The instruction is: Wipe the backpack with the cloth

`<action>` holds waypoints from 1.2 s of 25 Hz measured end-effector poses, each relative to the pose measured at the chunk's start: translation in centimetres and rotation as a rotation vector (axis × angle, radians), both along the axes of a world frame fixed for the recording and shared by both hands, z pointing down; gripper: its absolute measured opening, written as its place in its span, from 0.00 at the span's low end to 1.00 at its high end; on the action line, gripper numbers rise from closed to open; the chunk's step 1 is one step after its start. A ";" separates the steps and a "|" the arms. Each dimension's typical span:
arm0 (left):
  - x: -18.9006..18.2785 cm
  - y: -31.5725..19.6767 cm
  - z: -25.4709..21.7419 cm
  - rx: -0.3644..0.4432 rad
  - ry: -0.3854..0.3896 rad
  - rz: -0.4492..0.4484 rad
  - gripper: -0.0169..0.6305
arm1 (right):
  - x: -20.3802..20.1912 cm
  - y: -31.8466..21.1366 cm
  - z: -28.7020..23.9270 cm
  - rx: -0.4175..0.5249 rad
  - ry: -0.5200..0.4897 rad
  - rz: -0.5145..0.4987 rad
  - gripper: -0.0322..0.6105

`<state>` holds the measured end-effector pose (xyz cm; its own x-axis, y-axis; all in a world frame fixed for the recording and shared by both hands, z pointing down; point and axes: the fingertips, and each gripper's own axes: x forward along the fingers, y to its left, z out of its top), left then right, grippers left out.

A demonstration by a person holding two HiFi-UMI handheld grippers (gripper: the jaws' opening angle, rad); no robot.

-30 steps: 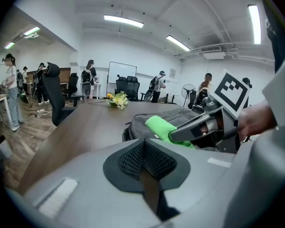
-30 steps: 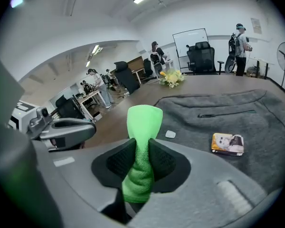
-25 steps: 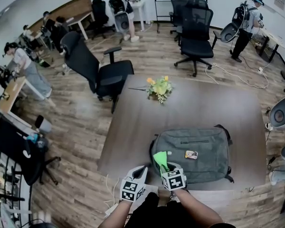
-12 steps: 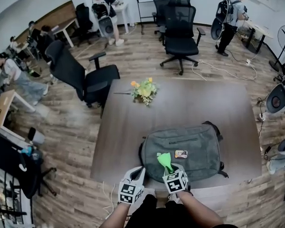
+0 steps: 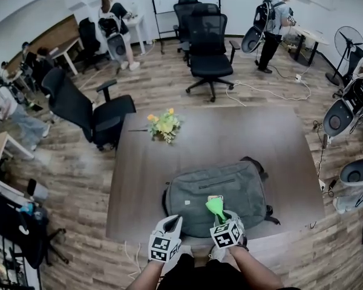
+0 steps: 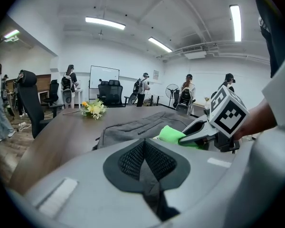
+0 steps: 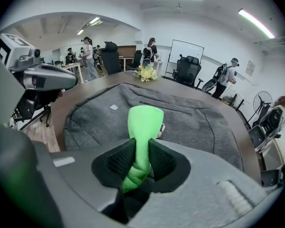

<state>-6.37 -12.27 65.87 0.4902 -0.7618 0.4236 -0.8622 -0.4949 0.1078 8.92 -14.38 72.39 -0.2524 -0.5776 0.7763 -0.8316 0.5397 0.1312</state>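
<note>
A grey backpack (image 5: 215, 192) lies flat on the brown table (image 5: 242, 135) near its front edge. It also fills the middle of the right gripper view as the backpack (image 7: 190, 122). My right gripper (image 5: 220, 213) is shut on a bright green cloth (image 5: 216, 206), held over the pack's near edge. Between those jaws the cloth (image 7: 143, 127) stands upright. My left gripper (image 5: 171, 227) hovers at the table's front edge, left of the pack, shut and empty. From the left gripper view the cloth (image 6: 171, 134) shows at the right over the backpack (image 6: 137, 127).
A small flower bunch (image 5: 163, 124) sits at the table's far left. Black office chairs (image 5: 88, 110) stand left of and behind the table. Several people stand or sit at desks round the room. A fan (image 5: 345, 44) is at the far right.
The head view has swung, so the table and pack sit further left in frame. The right gripper with the cloth has stayed over the pack's near edge; the left stays beside it.
</note>
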 end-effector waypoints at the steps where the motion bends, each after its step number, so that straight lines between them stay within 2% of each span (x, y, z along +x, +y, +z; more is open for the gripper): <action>1: 0.4 0.0 -0.1 -0.002 -0.001 0.006 0.05 | 0.7 -0.1 -0.2 0.004 0.003 0.014 0.18; 7: 1.6 -0.8 -0.4 0.004 -0.001 0.057 0.05 | 3.9 -1.4 -1.0 0.040 0.057 0.075 0.19; 12: 3.2 -1.0 -0.8 0.016 -0.003 0.092 0.05 | 7.4 -2.2 -2.0 0.103 0.151 0.093 0.19; 17: 4.9 -1.0 -1.2 0.016 -0.014 0.119 0.06 | 11.5 -2.6 -2.7 0.118 0.171 0.153 0.19; 23: 5.4 -1.6 -2.4 0.027 0.013 0.121 0.06 | 13.9 -3.6 -4.0 0.183 0.275 0.158 0.19; 30: 4.1 -2.4 -2.9 0.023 0.048 0.079 0.06 | 15.5 -4.3 -4.4 0.213 0.305 0.174 0.19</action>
